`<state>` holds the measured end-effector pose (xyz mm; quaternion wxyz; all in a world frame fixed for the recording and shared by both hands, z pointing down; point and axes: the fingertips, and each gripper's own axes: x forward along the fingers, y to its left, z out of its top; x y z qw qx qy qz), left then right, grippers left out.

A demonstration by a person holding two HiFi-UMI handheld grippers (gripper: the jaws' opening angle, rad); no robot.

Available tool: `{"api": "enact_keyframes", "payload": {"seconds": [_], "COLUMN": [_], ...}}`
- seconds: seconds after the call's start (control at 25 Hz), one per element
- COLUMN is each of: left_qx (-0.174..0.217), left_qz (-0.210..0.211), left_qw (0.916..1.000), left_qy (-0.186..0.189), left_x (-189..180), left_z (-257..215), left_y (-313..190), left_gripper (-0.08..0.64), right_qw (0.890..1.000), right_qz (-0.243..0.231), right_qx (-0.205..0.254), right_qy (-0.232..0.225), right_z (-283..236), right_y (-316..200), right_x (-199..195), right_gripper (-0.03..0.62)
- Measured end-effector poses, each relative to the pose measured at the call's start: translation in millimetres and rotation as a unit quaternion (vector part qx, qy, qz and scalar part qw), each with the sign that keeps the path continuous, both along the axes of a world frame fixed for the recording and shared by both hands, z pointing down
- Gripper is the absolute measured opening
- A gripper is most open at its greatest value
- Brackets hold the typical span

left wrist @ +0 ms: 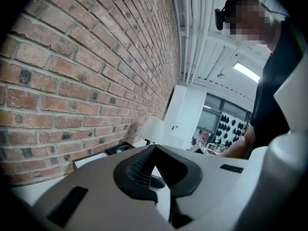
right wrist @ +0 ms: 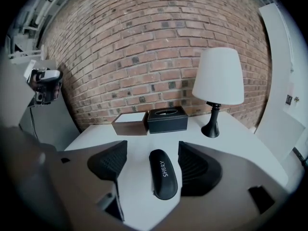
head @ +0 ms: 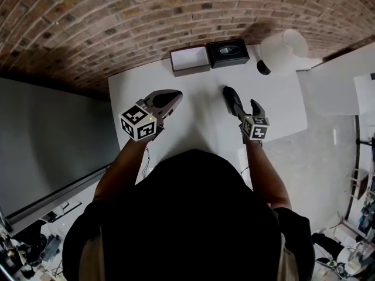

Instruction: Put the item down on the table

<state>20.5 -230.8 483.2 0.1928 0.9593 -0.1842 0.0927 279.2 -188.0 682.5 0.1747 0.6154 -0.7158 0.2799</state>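
Black "SHERY" case (right wrist: 163,173), seemingly loose between spread jaws of right gripper (right wrist: 153,149)

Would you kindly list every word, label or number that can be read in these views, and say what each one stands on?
"SHERY": white letters on the black case lying on the table.
Small notices on the white panel at the right: too small to read.
Marker cubes on the grippers: square patterns only, no words.
Nothing else is legible.
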Motion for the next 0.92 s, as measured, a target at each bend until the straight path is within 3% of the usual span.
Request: {"api": "enact_keyframes", "payload": {"seconds": [0.32, 0.92], "left_qx": [0.006, 0.007], "left_qz": [0.022, 0.053], "left_qw": [0.9997, 0.9983], "left_qy": [0.006, 0.023], "left_x": [2, 6], "left_z": [-3, -7], "left_y": [3, 12], "left_gripper": [0.018, 0.017], "right_qw": [0.999, 0.997], "right_qz": [0.022, 0.061], "right_qx": [0.037, 0.046], "right_qy": [0.015, 0.011], "right_z": [-40, -66], "right_y": [5, 45], "right_x": [18, 28], "right_gripper": [0.306, 0.238]}}
